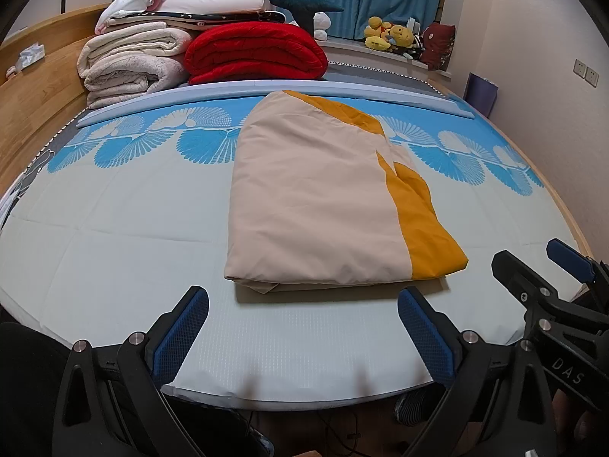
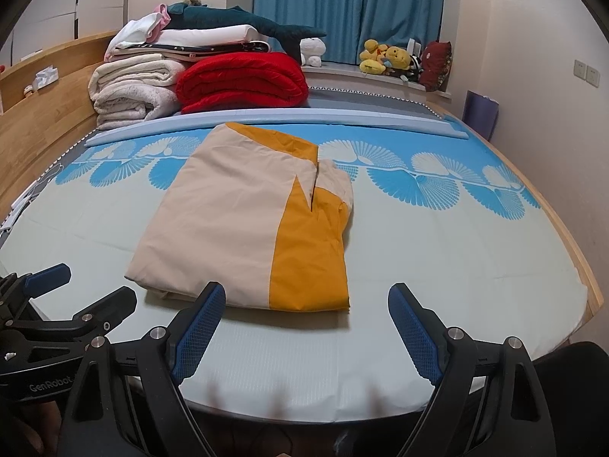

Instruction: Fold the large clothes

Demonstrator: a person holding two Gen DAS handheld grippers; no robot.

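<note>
Two claws hang at the near edge of the bed (image 1: pixel 95 266), both with fingers spread wide and gripping nothing. The left claw (image 1: pixel 302 327) faces the near hem of the folded garment (image 1: pixel 316 198); the right claw (image 2: pixel 306 327) sits just to its right, lined up with the garment's near right corner, where the mustard panel ends. Neither touches the cloth.

The garment, cream with a mustard-yellow band along its right side, lies about mid-bed as a compact, thick rectangle with several layers showing at the near hem. Its far end reaches into the blue fan pattern of the sheet. Its right edge is less tidy than the rest: a cream flap and a notch in the yellow show partway up that side.

Judging by that shape, the folding looks nearly or fully done, and the claws likely stand back, open, either to let go or to line up one last fold from the near hem.

Beyond the garment, at the far side of the bed, sit a red blanket (image 1: pixel 255 53) and a stack of pale bedding (image 1: pixel 129 61), well apart from it
</note>
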